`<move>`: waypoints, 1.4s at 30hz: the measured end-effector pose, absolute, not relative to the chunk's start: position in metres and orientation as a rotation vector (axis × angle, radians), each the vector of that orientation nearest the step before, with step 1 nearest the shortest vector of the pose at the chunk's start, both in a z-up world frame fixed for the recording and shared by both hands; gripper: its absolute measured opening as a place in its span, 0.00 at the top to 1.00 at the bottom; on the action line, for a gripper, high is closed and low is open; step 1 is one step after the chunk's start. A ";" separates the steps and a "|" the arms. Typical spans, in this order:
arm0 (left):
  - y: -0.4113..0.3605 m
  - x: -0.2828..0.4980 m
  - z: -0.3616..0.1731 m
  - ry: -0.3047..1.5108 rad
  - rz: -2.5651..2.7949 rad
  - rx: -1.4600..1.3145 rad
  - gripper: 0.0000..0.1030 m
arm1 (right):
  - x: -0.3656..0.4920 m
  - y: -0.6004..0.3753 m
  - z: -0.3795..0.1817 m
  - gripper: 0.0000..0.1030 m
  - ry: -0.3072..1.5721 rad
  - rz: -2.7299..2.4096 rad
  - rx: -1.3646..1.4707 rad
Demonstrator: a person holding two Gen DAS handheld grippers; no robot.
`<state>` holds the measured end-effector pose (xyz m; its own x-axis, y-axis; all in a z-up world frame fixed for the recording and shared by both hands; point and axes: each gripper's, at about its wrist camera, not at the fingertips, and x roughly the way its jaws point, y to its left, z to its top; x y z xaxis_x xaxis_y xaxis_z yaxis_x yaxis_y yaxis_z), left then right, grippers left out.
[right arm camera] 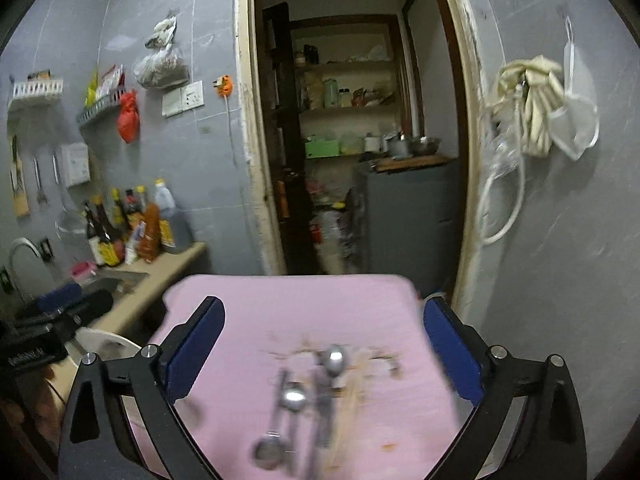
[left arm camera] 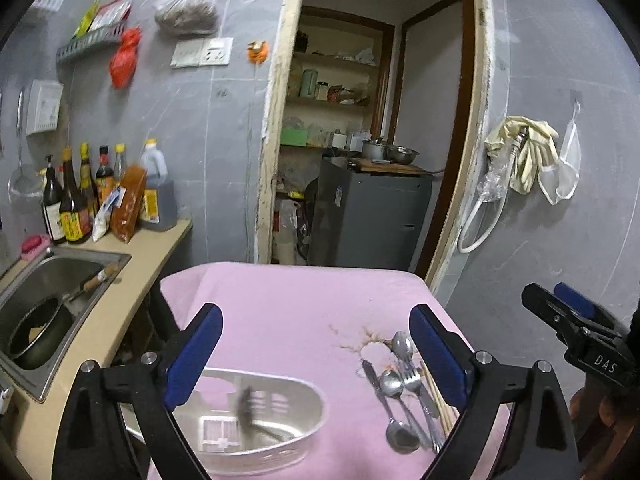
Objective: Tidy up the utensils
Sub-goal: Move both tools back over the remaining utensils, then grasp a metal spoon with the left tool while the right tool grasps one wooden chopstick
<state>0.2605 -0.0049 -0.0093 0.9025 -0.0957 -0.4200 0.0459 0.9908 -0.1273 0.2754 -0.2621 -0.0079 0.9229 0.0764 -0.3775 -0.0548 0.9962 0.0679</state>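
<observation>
A pink cloth covers the table (left arm camera: 280, 312). On its near left stands an oval metal utensil caddy (left arm camera: 280, 456) with a dark, blurred utensil (left arm camera: 246, 404) inside. At the right lies a heap of utensils (left arm camera: 400, 392): spoons, a fork, a knife and chopsticks. My left gripper (left arm camera: 316, 312) hangs open above the cloth between caddy and heap, with nothing between its blue pads. In the right wrist view the same utensils (right arm camera: 308, 396) lie blurred under my right gripper (right arm camera: 325, 304), which is open and holds nothing. The right gripper (left arm camera: 548, 296) also shows at the table's right edge.
A steel sink (left arm camera: 116, 258) with a dark pan (left arm camera: 40, 340) is set in the counter to the left, with sauce bottles (left arm camera: 80, 200) behind it. Beyond the table an open doorway shows a grey cabinet (left arm camera: 372, 216). Gloves (left arm camera: 524, 148) hang on the right wall.
</observation>
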 end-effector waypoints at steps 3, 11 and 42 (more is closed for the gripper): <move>-0.029 0.263 -0.013 0.430 -0.063 -0.091 0.07 | 0.274 -0.277 -0.009 0.05 0.382 0.059 0.011; -0.073 0.278 -0.035 0.467 -0.054 -0.056 0.07 | 0.287 -0.310 -0.028 0.05 0.413 0.058 -0.045; -0.112 0.393 -0.170 0.991 -0.072 -0.144 0.67 | 0.400 -0.311 -0.196 0.70 0.926 0.345 0.191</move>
